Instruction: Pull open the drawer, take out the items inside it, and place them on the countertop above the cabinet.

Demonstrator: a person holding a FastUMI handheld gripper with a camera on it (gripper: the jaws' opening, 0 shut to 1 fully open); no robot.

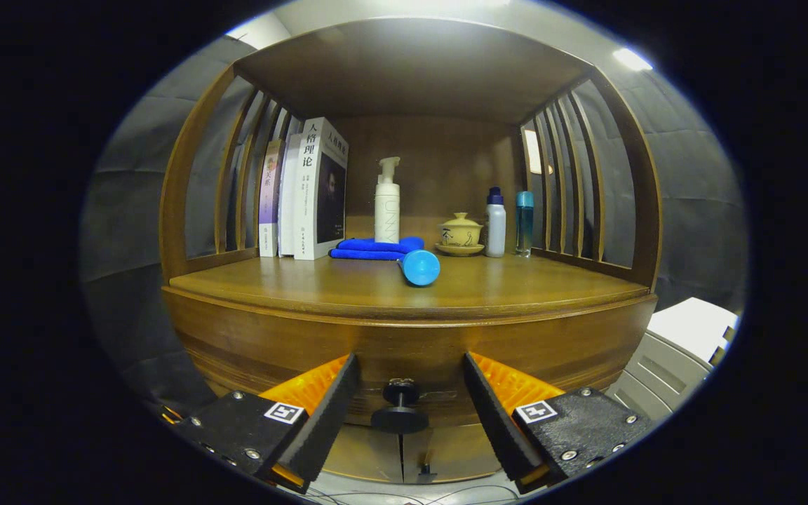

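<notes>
Three books [304,193] stand upright at the left of the countertop [348,284], close together. One white pump bottle [387,202] stands near the middle at the back, behind one folded blue cloth [374,247]. One blue cylinder [420,266] lies on its side just in front of the cloth, its round end facing the gripper. One lidded yellow cup on a saucer [460,234] sits to the right, then two more bottles: a white one with a dark cap [494,223] and a slim blue one [524,223], side by side. Below the countertop the drawer [404,351] is shut, with one dark round knob [400,407] on its front. The gripper [411,396] is spread wide; the knob sits in the gap between the fingers [327,414], apart from both, and they hold nothing. Two lower cabinet doors [376,456] meet beneath the knob.
</notes>
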